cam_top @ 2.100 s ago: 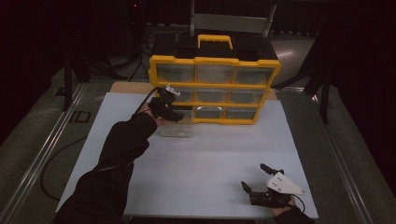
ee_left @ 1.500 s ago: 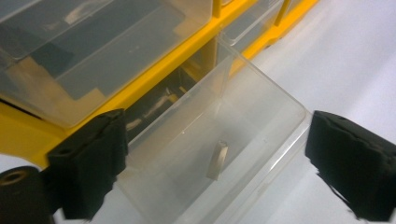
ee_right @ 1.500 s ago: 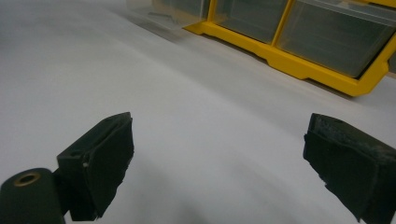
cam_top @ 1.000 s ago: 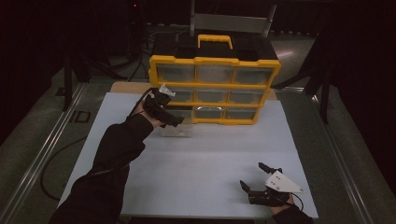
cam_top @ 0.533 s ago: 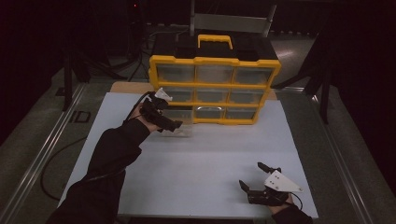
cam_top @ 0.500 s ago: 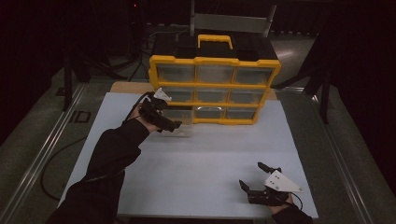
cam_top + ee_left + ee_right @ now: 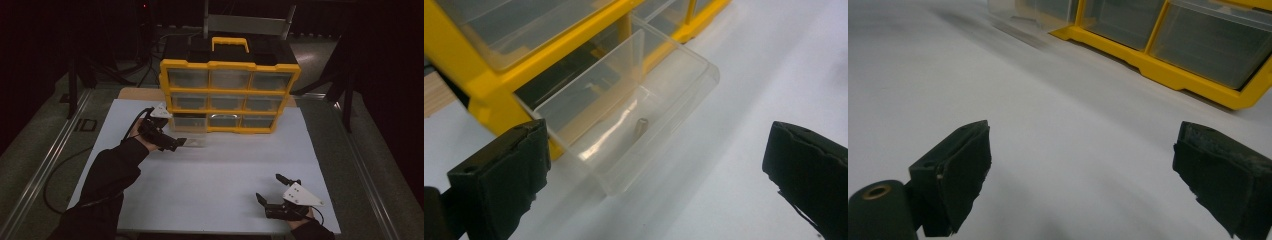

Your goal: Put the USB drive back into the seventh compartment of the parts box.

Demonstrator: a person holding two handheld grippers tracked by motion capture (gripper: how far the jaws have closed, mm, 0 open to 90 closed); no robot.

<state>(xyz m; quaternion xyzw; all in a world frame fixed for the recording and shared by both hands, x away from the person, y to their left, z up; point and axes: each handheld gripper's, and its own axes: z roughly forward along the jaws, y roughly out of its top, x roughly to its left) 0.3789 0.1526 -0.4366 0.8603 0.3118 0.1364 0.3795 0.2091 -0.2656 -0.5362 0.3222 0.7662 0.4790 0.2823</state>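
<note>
A yellow organiser [image 7: 230,95] with clear drawers stands at the back of the white table. Its bottom-left drawer [image 7: 194,141] [image 7: 634,120] is pulled out over the table; a small metal screw [image 7: 640,127] lies inside it. My left gripper [image 7: 176,144] [image 7: 654,175] hovers open just in front of the drawer, one jaw on each side of its front corner, nothing held. My right gripper [image 7: 274,192] [image 7: 1083,175] rests open near the table's front right edge, its jaws pointing toward the organiser [image 7: 1168,45].
The white tabletop [image 7: 225,170] spreads between both grippers. Metal rails [image 7: 45,165] run along the table's sides. A cable [image 7: 55,170] trails off the left edge. The surroundings are dark.
My left gripper has drawn back a little to the left and toward the person, away from the drawer's front. The right gripper has stayed put.
</note>
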